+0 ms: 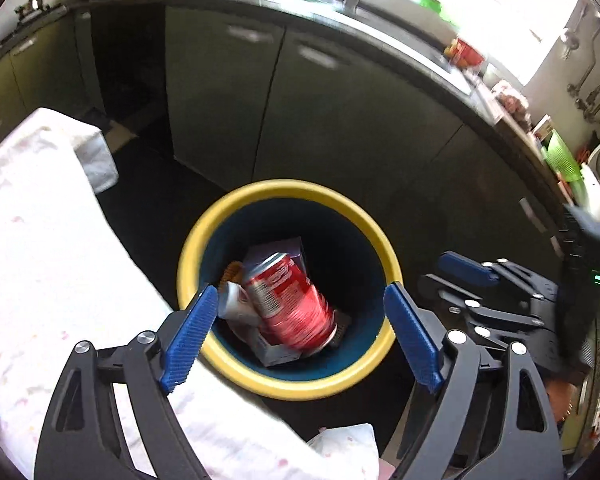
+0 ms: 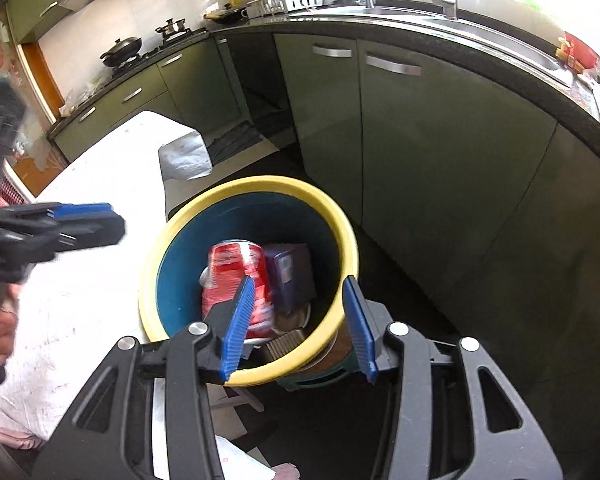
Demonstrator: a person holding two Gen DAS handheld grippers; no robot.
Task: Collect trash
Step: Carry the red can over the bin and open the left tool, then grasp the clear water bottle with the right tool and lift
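Observation:
A round bin (image 1: 288, 390) with a yellow rim and blue inside stands on the dark floor beside the table. It also shows in the right wrist view (image 2: 346, 232). Inside lie a red soda can (image 1: 292, 300), a purple carton (image 2: 290, 276) and other packaging. The can shows in the right wrist view (image 2: 236, 268) too. My left gripper (image 1: 300, 330) is open and empty above the bin's near rim. My right gripper (image 2: 300, 322) is open and empty over the bin's right rim. The right gripper shows from the side in the left wrist view (image 1: 466, 270), right of the bin.
A table with a white flowered cloth (image 1: 40, 248) lies left of the bin. Green cabinets (image 2: 440, 140) under a dark counter with a sink (image 2: 480, 28) curve behind it. A stove with pans (image 2: 128, 50) stands at the back left.

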